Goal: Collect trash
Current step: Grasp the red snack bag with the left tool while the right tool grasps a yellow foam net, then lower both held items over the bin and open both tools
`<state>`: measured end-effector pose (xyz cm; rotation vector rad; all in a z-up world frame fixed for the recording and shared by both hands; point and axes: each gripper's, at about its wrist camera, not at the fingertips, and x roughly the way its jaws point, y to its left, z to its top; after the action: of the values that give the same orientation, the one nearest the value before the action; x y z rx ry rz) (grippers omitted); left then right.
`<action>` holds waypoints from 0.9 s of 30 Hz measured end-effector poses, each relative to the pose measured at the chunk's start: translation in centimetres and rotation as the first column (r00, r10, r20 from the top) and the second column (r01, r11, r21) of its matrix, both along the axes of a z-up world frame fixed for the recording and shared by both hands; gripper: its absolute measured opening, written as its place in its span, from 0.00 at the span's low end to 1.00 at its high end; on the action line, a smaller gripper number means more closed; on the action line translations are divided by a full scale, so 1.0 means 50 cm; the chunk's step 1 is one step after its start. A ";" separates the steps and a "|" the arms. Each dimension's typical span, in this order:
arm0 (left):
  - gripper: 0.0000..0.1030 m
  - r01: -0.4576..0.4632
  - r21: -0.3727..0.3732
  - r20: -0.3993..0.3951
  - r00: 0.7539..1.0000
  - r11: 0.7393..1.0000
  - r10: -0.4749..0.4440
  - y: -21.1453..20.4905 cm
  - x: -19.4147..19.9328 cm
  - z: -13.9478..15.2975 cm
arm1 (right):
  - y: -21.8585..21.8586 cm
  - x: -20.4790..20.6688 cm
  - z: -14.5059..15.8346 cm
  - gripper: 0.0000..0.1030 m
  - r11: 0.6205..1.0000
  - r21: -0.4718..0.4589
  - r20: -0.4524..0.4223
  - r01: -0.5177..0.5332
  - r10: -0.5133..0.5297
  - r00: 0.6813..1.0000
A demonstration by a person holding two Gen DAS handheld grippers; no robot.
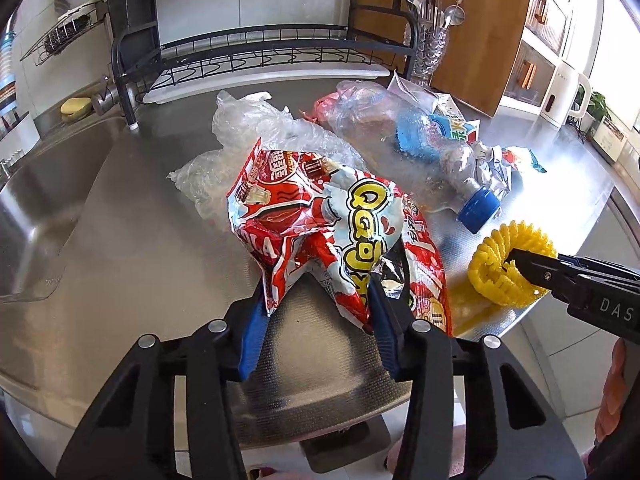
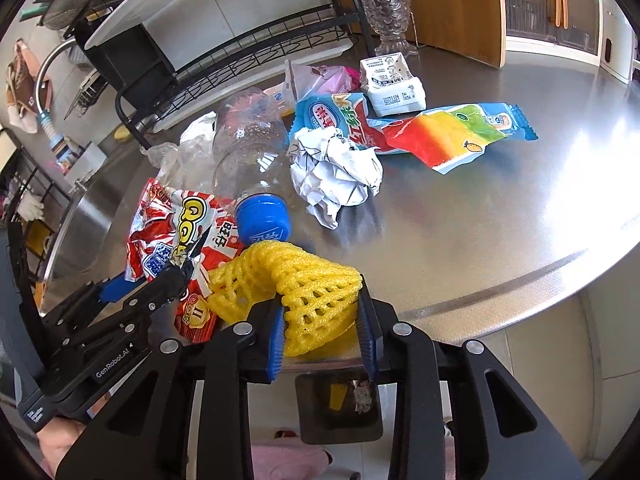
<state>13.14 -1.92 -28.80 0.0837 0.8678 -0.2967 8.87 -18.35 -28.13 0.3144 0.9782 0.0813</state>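
Observation:
A red and white snack bag (image 1: 320, 216) lies crumpled at the near edge of the steel counter (image 1: 140, 240). My left gripper (image 1: 320, 300) is shut on its lower end, a blue pad pressing on each side. From the right wrist view, the left gripper (image 2: 192, 256) bites the same bag (image 2: 168, 232). My right gripper (image 2: 320, 304) is shut on a yellow foam net (image 2: 316, 284), squashed between its pads. In the left wrist view the right gripper (image 1: 514, 260) reaches into the yellow foam net (image 1: 500, 276) from the right.
More trash lies behind: a crushed clear bottle with a blue cap (image 2: 248, 148), crumpled paper (image 2: 336, 172), a colourful ice-lolly wrapper (image 2: 452, 136), a small carton (image 2: 392, 84) and a clear plastic bag (image 1: 248, 132). A sink (image 1: 36, 216) is at left, a dish rack (image 1: 260, 52) behind, a bin (image 2: 340, 408) below the counter edge.

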 end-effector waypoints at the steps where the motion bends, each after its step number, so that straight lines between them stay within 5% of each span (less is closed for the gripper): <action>1: 0.37 0.002 0.006 0.003 1.000 1.000 -0.002 -0.002 -0.001 0.000 | 0.001 -0.001 0.000 0.30 1.000 -0.001 -0.001 -0.002 0.002 1.000; 7: 0.12 0.001 -0.014 -0.008 1.000 1.000 -0.001 0.002 -0.011 0.003 | 0.002 -0.012 0.005 0.26 1.000 -0.001 -0.010 -0.014 0.014 1.000; 11: 0.04 -0.015 -0.013 0.010 1.000 1.000 0.015 0.012 -0.030 0.015 | 0.010 -0.027 0.013 0.23 1.000 -0.003 0.000 -0.027 0.027 1.000; 27: 0.04 -0.045 0.006 0.082 0.996 0.999 0.044 0.059 -0.189 0.068 | 0.047 -0.131 0.052 0.23 0.998 -0.011 0.043 -0.062 0.062 0.997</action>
<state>3.69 1.02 -25.38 0.0836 0.7884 -0.2465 2.34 -16.02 -25.55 0.2723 0.9453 0.1392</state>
